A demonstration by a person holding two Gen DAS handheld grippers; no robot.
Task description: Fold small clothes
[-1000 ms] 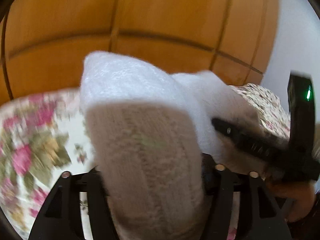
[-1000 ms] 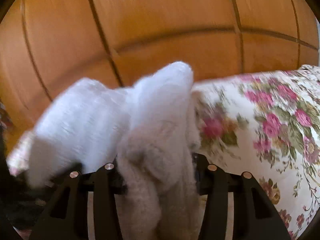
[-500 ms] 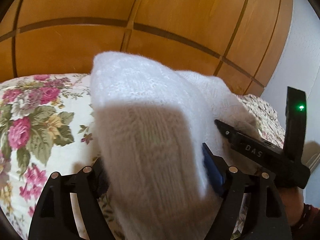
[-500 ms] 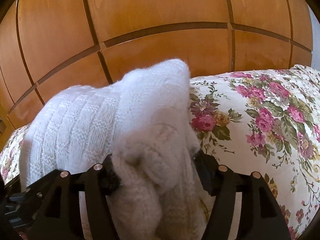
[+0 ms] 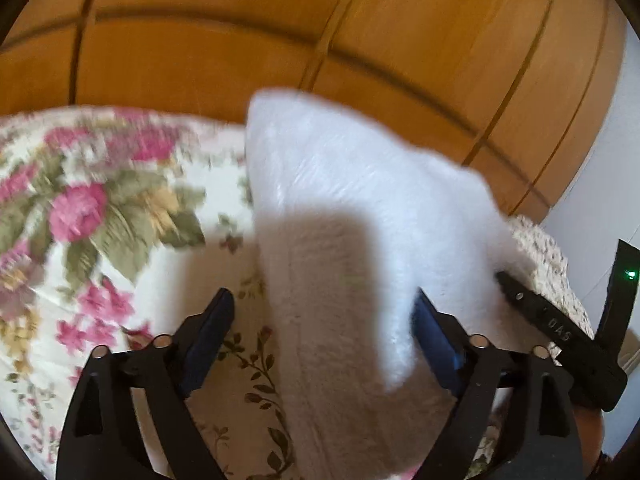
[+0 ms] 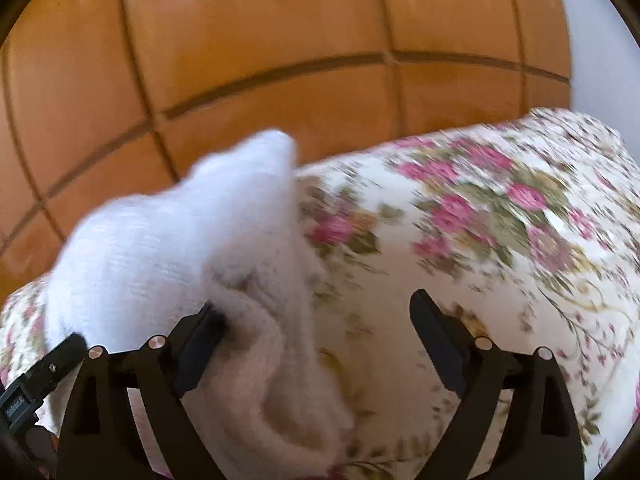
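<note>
White fuzzy knitted garment (image 5: 360, 240): small piece of clothing, ribbed knit, draped in a soft heap on the floral-printed bedspread (image 5: 100, 220), pink roses and green leaves on cream. Panelled orange-brown wooden headboard (image 5: 280, 40) stands at 12 o'clock behind the bed; pale wall (image 5: 616, 160) at 3 o'clock in the left wrist view.

Left gripper (image 5: 324, 332): jaws spread wide; the garment lies between the fingers, brushing the blue-padded finger (image 5: 436, 344) at 3 o'clock, well clear of the one at 9 o'clock. Nothing is pinched.

Right gripper (image 6: 316, 328): jaws spread wide; the garment touches the finger (image 6: 200, 344) at 9 o'clock, while the finger at 3 o'clock stands apart over bare bedspread. Nothing is pinched.

Step in hand, as a judgement: a fold looks just laid down and both grippers let go; the piece sits bunched, not flat, so the task seems partway.

Next move calls for: a fresh pinch on an edge or corner with each gripper, then smoothing or a further fold; the fluffy knit may cling to the pads and drag.

Writing: "DAS" in pale letters on the black body of the right gripper, seen at 4 o'clock in the left wrist view, beside a small green light (image 5: 631, 274). A label on the left gripper's body in the right wrist view is too blurred to read.
</note>
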